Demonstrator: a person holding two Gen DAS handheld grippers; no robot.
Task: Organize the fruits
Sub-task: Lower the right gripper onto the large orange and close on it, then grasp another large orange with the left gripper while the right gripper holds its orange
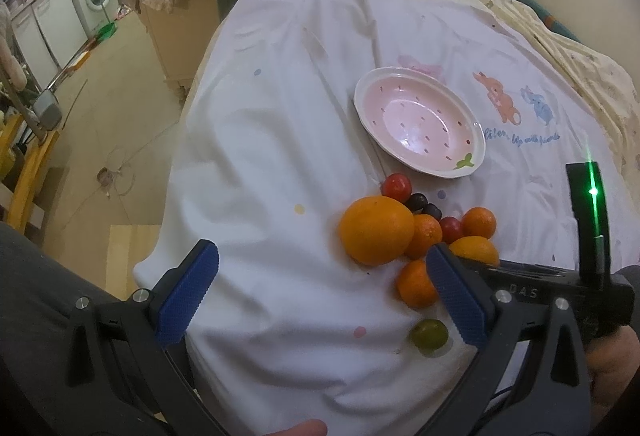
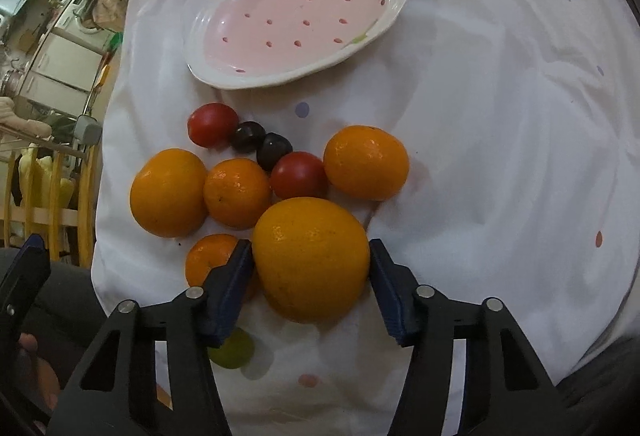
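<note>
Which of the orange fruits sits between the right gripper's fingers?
The biggest orange, nearest the camera at the front of the pile; both blue pads of the right gripper flank it. The other oranges lie farther off, outside the fingers.

White printed sheet (image 2: 480,116) over a bed, pink dish (image 2: 224,76), oranges (image 2: 366,162), tomatoes (image 2: 212,124), dark grapes (image 2: 274,150)

"Hi!" on white cloth (image 2: 480,96), "DAS" on right gripper (image 1: 524,288)

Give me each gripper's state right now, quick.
Left gripper: open, holding nothing.
Right gripper: closed on the large orange, pads at both sides.
</note>
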